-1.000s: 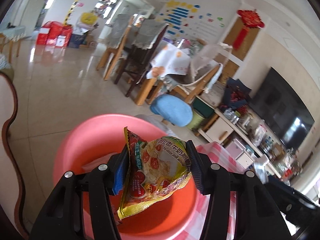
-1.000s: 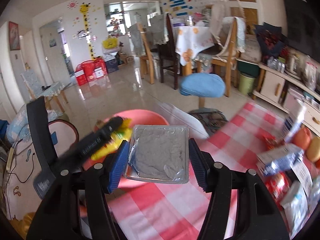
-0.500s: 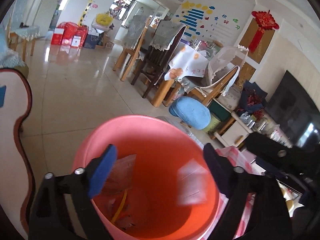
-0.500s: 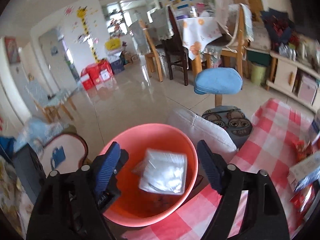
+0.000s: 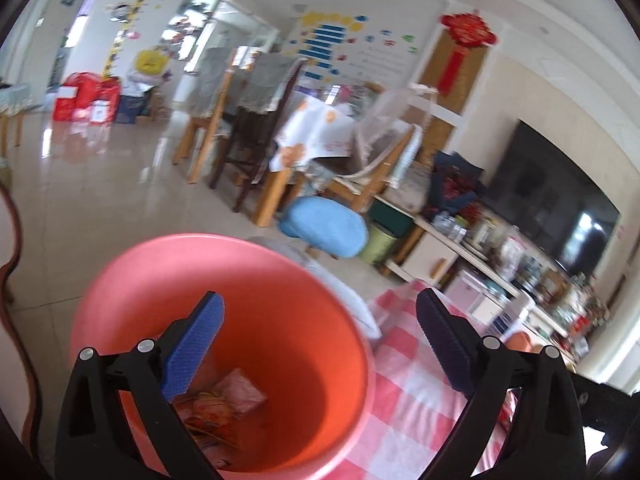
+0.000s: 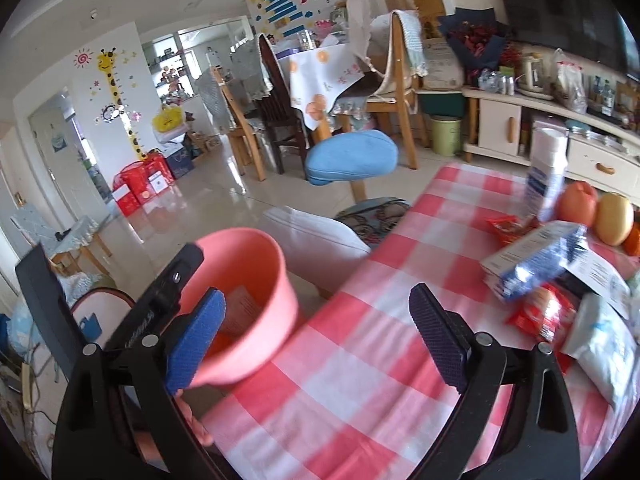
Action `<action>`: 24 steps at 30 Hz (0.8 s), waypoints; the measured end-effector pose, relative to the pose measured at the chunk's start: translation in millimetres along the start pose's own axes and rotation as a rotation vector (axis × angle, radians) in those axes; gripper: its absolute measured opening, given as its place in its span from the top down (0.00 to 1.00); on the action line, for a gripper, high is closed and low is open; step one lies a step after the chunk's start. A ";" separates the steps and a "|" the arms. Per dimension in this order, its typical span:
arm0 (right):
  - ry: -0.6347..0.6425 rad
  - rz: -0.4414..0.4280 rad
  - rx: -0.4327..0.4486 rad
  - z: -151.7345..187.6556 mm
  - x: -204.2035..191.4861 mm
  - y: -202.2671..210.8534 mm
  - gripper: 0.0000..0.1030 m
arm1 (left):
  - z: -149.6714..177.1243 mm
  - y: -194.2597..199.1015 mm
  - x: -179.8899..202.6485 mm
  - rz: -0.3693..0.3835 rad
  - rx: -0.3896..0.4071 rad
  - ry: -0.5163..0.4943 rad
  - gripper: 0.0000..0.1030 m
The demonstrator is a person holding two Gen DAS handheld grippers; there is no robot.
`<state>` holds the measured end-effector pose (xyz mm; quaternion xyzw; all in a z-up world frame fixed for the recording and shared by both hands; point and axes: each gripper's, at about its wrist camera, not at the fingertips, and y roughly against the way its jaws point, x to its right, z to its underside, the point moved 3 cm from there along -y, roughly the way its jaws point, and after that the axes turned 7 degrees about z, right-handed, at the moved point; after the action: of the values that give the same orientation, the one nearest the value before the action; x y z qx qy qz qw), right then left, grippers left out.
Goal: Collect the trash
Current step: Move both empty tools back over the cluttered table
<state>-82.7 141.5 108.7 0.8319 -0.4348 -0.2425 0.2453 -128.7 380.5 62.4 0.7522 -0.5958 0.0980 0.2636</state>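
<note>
Both packets have left the jaws since a second ago and the jaws have just been opening. In the left wrist view the left hand-held gripper (image 5: 318,346) stands spread and empty over the pink bin (image 5: 224,256), wrappers (image 5: 224,400) lying at its bottom; the bin's right rim sits beside the checked worktop (image 5: 404,380) edge, open floor (image 5: 100,200) beyond. In the right wrist view the right hand-held gripper (image 6: 316,338) is spread and empty above bare cloth, the bin at left off the worktop's edge, packets (image 6: 536,256) crowding the right.
</note>
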 end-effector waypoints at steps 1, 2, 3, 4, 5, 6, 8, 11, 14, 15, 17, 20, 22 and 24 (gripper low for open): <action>0.003 0.013 0.005 4.1 4.2 5.6 0.09 | 1.9 0.3 4.8 0.021 0.003 -0.010 0.07; 0.004 0.023 0.008 6.9 9.5 8.3 0.09 | 1.9 -0.9 9.8 0.033 0.005 -0.014 0.07; 0.004 0.029 0.010 10.2 14.7 10.7 0.09 | 3.5 -0.4 14.6 0.047 0.009 -0.019 0.07; 0.004 0.038 0.014 13.4 18.5 15.6 0.08 | 5.2 0.0 19.1 0.056 0.014 -0.027 0.07; 0.004 0.048 0.020 17.1 23.3 20.4 0.08 | 6.9 -0.1 24.3 0.066 0.016 -0.041 0.07; 0.005 0.055 0.024 20.9 26.8 24.8 0.08 | 8.9 -0.4 30.2 0.077 0.014 -0.059 0.07; 0.008 0.067 0.030 26.5 33.7 32.2 0.08 | 13.4 -0.8 42.8 0.097 0.012 -0.096 0.07; 0.015 0.089 0.037 34.3 41.4 41.5 0.08 | 19.8 -0.6 60.5 0.135 0.005 -0.146 0.07; 0.029 0.109 0.044 40.6 49.0 51.2 0.07 | 27.2 -1.7 75.6 0.163 -0.014 -0.197 0.07; 0.036 0.119 0.049 42.3 51.3 54.5 0.07 | 30.1 -1.4 80.4 0.167 -0.019 -0.213 0.07; 0.045 0.131 0.055 45.3 56.4 59.6 0.07 | 35.9 -1.4 90.5 0.175 -0.029 -0.245 0.07; 0.053 0.147 0.067 52.0 64.8 68.9 0.07 | 44.4 1.1 106.6 0.188 -0.035 -0.288 0.07; 0.058 0.156 0.073 53.8 71.2 73.3 0.07 | 48.2 1.4 115.1 0.200 -0.049 -0.307 0.07; 0.063 0.168 0.082 56.8 76.7 79.0 0.07 | 56.5 -0.6 124.2 0.193 -0.099 -0.335 0.07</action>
<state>-126.8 26.0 99.7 0.8090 -0.5048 -0.1765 0.2441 -103.9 246.7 72.0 0.6836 -0.7048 -0.0331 0.1867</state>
